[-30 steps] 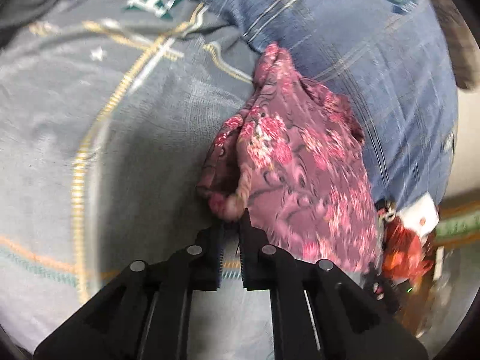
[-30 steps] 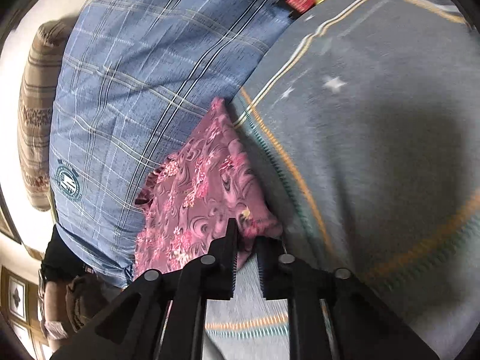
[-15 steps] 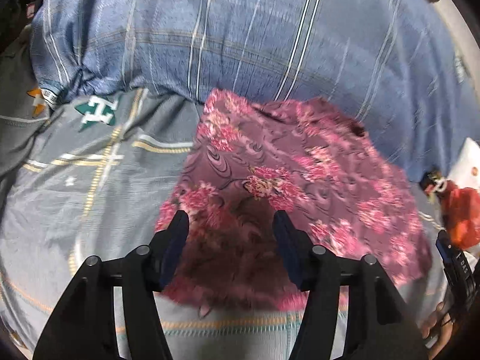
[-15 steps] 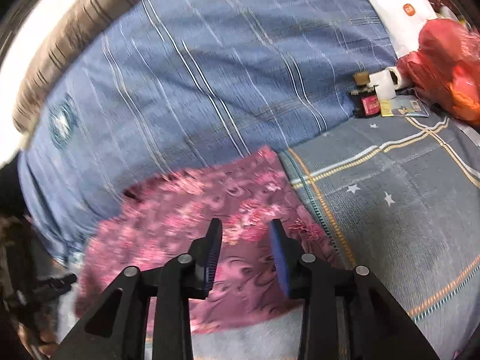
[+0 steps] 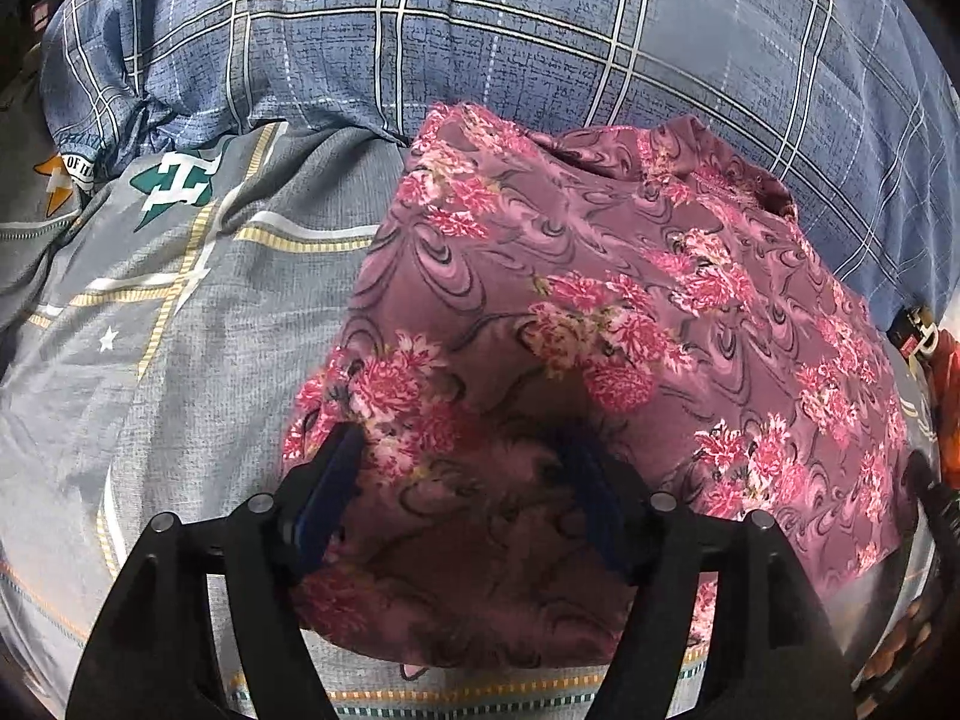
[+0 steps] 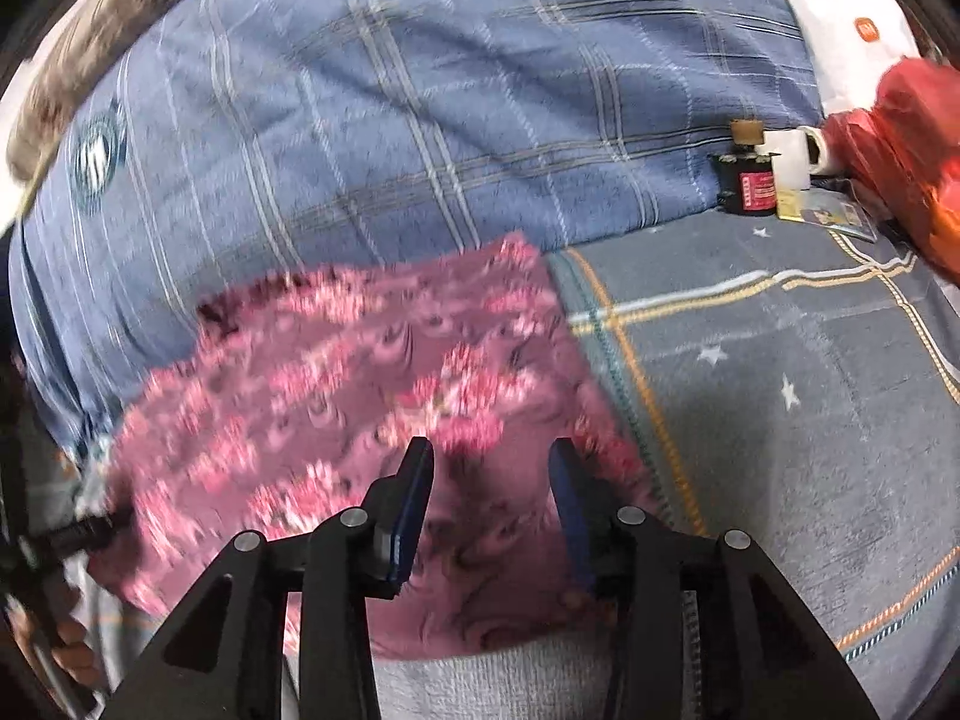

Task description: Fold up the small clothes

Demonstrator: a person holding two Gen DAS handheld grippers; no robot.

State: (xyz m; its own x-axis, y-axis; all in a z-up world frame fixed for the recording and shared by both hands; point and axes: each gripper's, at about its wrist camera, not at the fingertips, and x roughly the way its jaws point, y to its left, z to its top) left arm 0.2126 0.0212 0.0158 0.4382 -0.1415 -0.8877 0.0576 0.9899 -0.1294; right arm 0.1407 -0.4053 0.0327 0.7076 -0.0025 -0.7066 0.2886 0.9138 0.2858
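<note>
Floral garment [image 5: 600,324], a mauve piece with pink flower prints, lies spread fairly flat on the grey bedsheet [image 5: 180,360], its far edge pushed up against a blue plaid pillow [image 5: 480,30]. The left gripper [image 5: 465,450] sits low over the near-left part of the cloth with its jaws spread wide, nothing pinched between them, fabric visible in the gap. Same deal on the other side: the right gripper [image 6: 492,450] hovers over the near-right corner of the garment [image 6: 336,408], fingers apart and not gripping anything (that view is pretty motion-blurred, so the print looks smeared). Off to the right on the sheet [image 6: 780,420] there's a small dark bottle with a red label [image 6: 747,183], a white roll [image 6: 795,156] just beside it, a red plastic bag [image 6: 900,144], and a white bag with an orange logo [image 6: 852,42] resting against the pillow [image 6: 420,90].
</note>
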